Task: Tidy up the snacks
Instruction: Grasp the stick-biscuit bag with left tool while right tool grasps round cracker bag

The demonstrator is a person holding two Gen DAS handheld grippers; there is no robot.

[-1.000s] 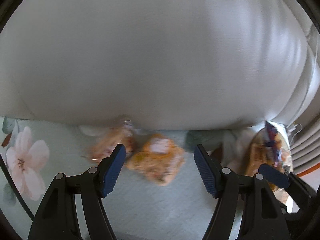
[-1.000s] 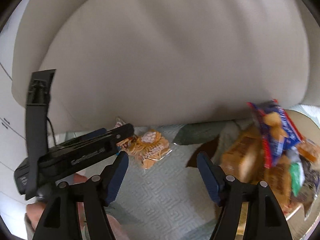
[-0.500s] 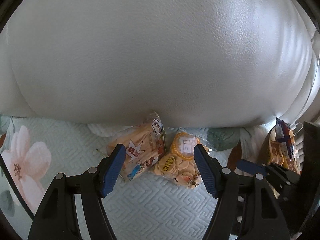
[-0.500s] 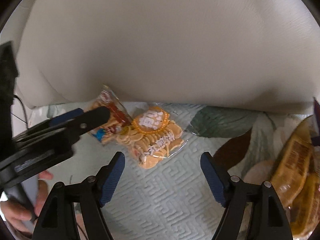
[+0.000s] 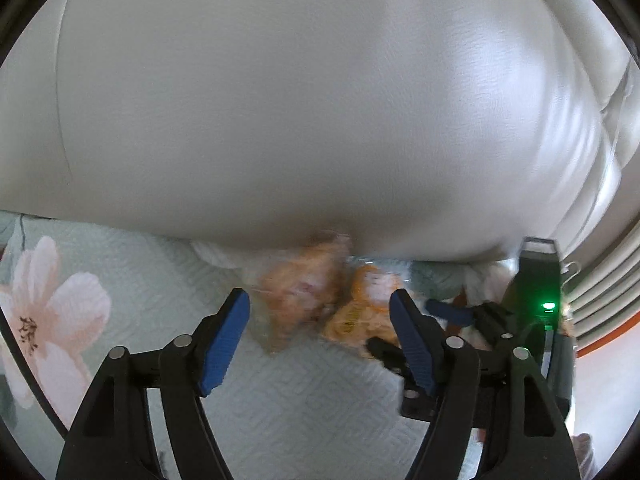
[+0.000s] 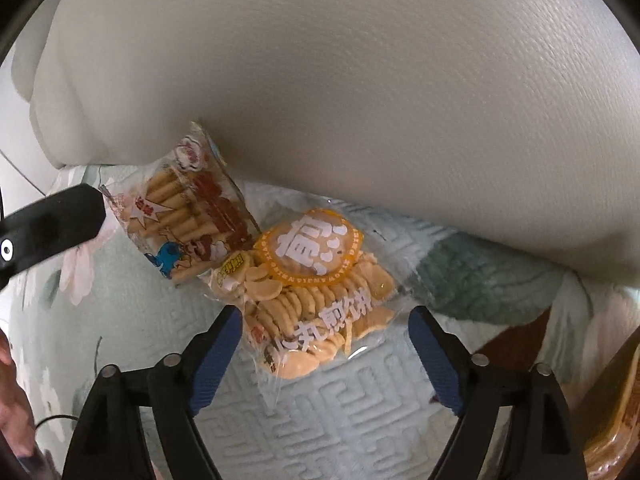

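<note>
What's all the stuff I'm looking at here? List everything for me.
round cracker bag: 1, clear with orange label, on the cover between the right tongs' pads, not gripped
roll biscuit bag: 1, clear, red and blue print, left of it, against the cushion
cushion: 1, cream, behind both bags
floral cover: 1, pale green, under the bags
left tongs: black, blue pads, opening, nothing gripped
right tongs: same, opening

Right wrist view: my clear cracker bag has an orange round badge with one big white Chinese character, ring lettering too small to read, and white characters "丸煎饼" lower down. The egg-roll bag beside it has a red starburst and red print, unreadable. Left wrist view too blurred to read.
</note>
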